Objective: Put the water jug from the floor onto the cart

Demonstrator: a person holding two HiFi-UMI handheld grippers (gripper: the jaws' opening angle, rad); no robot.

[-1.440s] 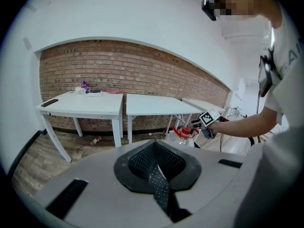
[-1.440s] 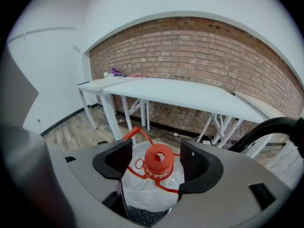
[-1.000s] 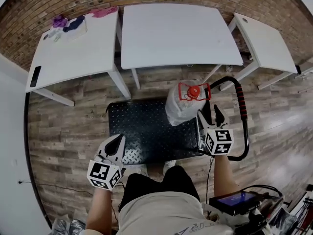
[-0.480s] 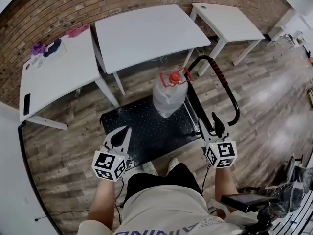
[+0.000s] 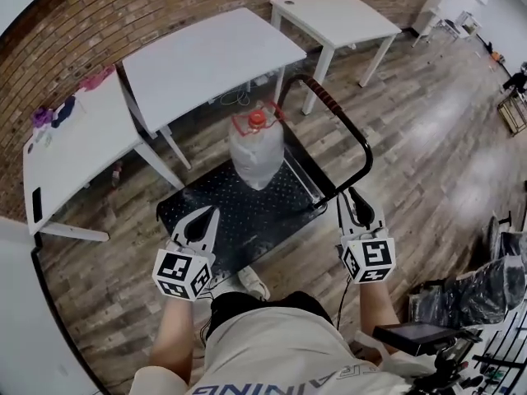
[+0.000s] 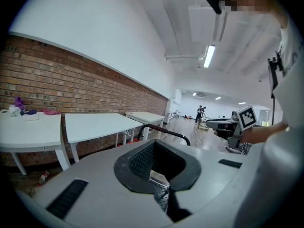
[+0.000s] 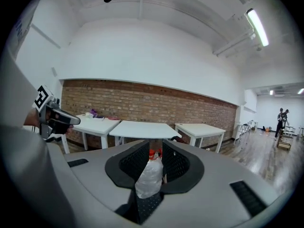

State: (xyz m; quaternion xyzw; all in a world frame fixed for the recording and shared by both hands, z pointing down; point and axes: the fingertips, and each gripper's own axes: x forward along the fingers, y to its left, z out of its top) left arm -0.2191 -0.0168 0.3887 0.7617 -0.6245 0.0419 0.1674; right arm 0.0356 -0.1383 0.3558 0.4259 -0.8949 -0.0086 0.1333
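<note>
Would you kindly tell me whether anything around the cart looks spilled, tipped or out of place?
Nothing stands out. The water jug stands upright on the cart, beside its handle, with its red cap on, and no puddle shows around it.

Bare cart deck [image 5: 247, 212] lies open ahead of the fingers of the left gripper [image 5: 200, 220], up to the water jug [image 5: 255, 151]. The cart handle [image 5: 344, 122] crosses just ahead of the right gripper [image 5: 356, 206], whose empty jaws are closing. Open floor [image 5: 428, 138] lies to its right.
</note>
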